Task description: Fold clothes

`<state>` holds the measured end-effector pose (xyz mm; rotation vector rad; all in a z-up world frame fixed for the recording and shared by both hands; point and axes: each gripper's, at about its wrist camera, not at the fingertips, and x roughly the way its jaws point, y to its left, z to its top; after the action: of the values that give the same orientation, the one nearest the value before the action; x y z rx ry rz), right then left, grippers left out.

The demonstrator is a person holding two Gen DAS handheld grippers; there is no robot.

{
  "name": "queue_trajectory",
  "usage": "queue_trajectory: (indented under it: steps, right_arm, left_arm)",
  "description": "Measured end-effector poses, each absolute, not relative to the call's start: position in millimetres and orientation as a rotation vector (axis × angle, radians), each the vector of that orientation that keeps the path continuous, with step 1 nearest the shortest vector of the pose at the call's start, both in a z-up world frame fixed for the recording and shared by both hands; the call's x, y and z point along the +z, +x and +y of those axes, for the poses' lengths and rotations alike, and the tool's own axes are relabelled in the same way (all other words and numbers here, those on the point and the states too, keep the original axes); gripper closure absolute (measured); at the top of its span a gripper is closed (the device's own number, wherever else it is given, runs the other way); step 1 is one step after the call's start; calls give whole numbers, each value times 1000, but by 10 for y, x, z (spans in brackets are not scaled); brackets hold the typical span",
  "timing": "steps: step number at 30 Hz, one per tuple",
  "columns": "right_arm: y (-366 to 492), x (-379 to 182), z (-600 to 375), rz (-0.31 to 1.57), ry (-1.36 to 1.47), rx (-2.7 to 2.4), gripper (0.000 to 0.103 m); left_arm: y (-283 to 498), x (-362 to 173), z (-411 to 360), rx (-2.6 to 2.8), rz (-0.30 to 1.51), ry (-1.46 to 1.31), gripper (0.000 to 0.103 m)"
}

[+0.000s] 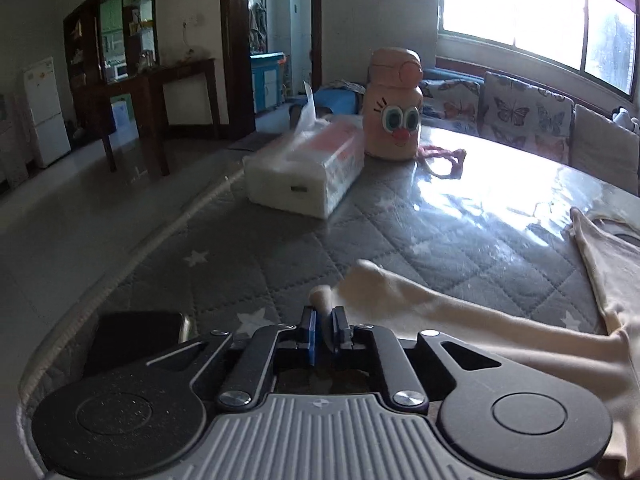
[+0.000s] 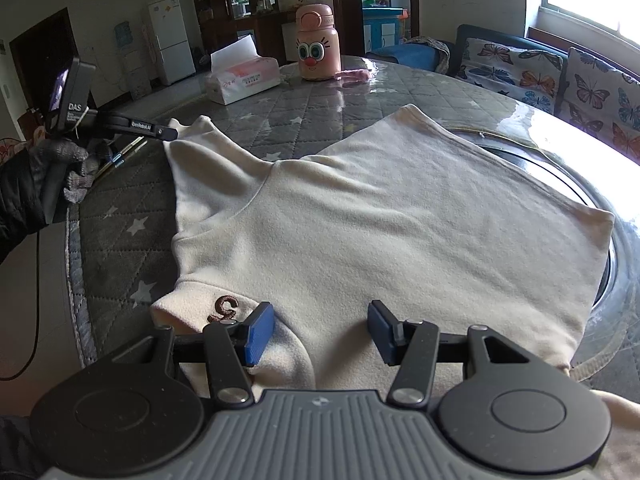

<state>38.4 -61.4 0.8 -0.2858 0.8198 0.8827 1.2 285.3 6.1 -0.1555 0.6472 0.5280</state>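
Note:
A cream long-sleeved top lies spread flat on the grey quilted table cover. Its left sleeve stretches out across the cover toward the table's left edge. My left gripper is shut on the cuff of that sleeve, and a fold of cream cloth pokes up between the blue pads. The right wrist view shows that same gripper at the sleeve's tip, held by a gloved hand. My right gripper hangs open over the near end of the top, beside a collar with a brown embroidered mark. Nothing is between its fingers.
A tissue box and a pink bottle with a cartoon face stand at the table's far side, a pink strap beside them. A dark flat object lies near the left edge. A sofa with butterfly cushions runs behind the table.

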Motion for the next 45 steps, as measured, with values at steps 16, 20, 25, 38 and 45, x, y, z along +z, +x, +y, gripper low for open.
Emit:
queue_trajectory:
  steps: [16, 20, 25, 38, 45]
  right_arm:
    - [391, 9, -626, 821, -277, 886, 50]
    - [395, 9, -629, 821, -277, 887, 50]
    - [397, 9, -623, 822, -277, 886, 49]
    - [388, 2, -611, 821, -282, 886, 46]
    - [356, 38, -626, 805, -282, 881, 46]
  left_arm:
    - [172, 217, 2710, 546, 596, -87, 84]
    - [214, 176, 2650, 455, 618, -110, 82]
    - [430, 30, 2569, 368, 676, -92, 86]
    - [722, -120, 2614, 436, 681, -2, 83]
    - [643, 32, 2486, 422, 658, -24, 84]
